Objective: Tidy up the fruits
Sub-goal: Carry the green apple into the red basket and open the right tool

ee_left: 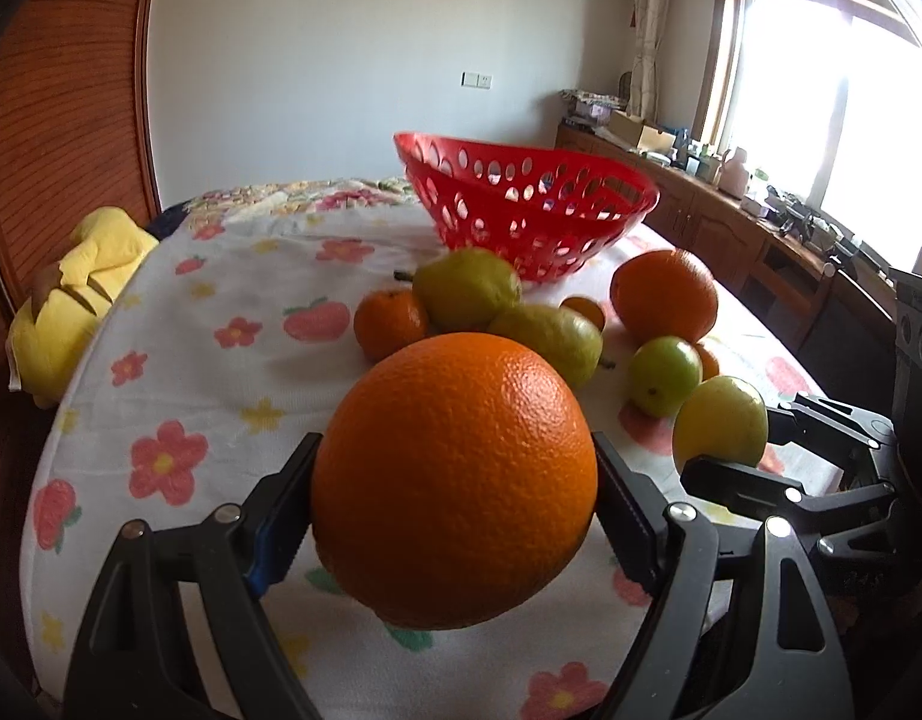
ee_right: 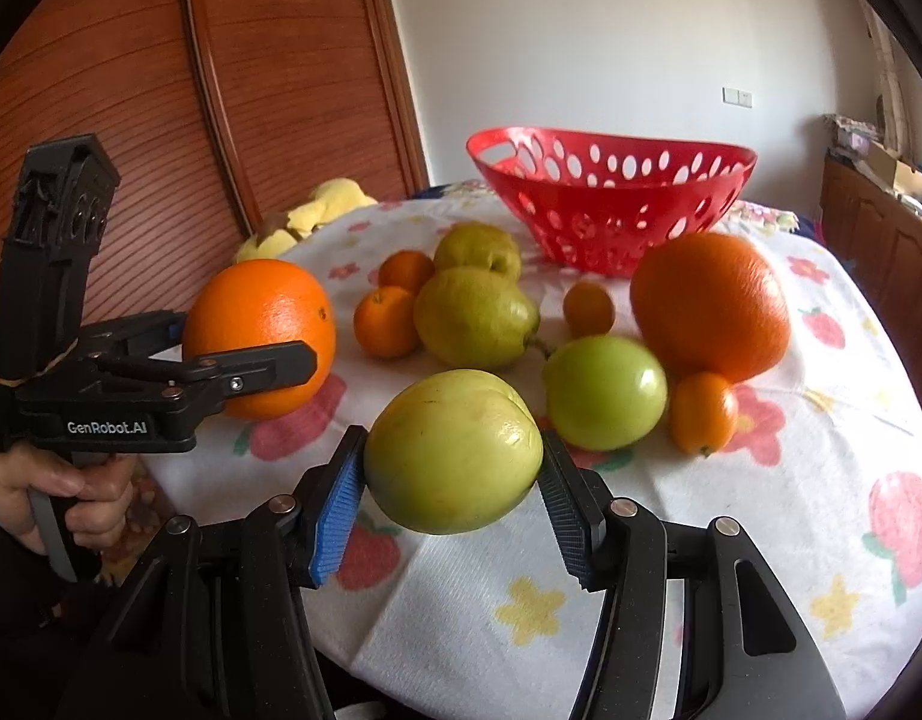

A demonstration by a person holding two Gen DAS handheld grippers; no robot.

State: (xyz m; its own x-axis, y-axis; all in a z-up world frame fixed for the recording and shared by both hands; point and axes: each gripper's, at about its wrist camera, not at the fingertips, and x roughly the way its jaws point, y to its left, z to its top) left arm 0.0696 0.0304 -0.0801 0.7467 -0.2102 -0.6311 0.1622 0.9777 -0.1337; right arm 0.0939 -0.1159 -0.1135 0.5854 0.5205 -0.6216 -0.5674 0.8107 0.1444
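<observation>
We see the left gripper [ee_left: 455, 486] pinching a large orange [ee_left: 455, 480], one pad pressed to each flank, the fruit held clear above the flowered cloth [ee_left: 221, 372]. In the right wrist view the same orange [ee_right: 260, 336] sits between the left gripper's [ee_right: 251, 348] dark fingers, off to the left of the right gripper, with a hand [ee_right: 59, 492] wrapped round the handle below.

The right gripper [ee_right: 455, 480] clamps a pale green fruit [ee_right: 455, 450] between its blue-faced pads, also lifted off the cloth. From the left wrist camera that fruit [ee_left: 722, 420] shows yellow-green at the far right.

Ahead of both grippers, loose on the cloth:
- two pears [ee_right: 473, 318], touching, just beyond the green fruit held by the right gripper
- two small mandarins [ee_right: 389, 321] left of the pears, touching them
- a round green fruit [ee_right: 605, 393] immediately ahead and right of the right gripper
- a second large orange [ee_right: 710, 306] farther right, with a small kumquat [ee_right: 704, 414] against its near side
- another small orange fruit [ee_right: 588, 309] between pears and big orange

The red perforated basket [ee_right: 611, 210] stands beyond the fruit, farthest from both grippers; through its holes we make out nothing inside. A yellow plush [ee_left: 71, 300] lies at the cloth's left edge.
</observation>
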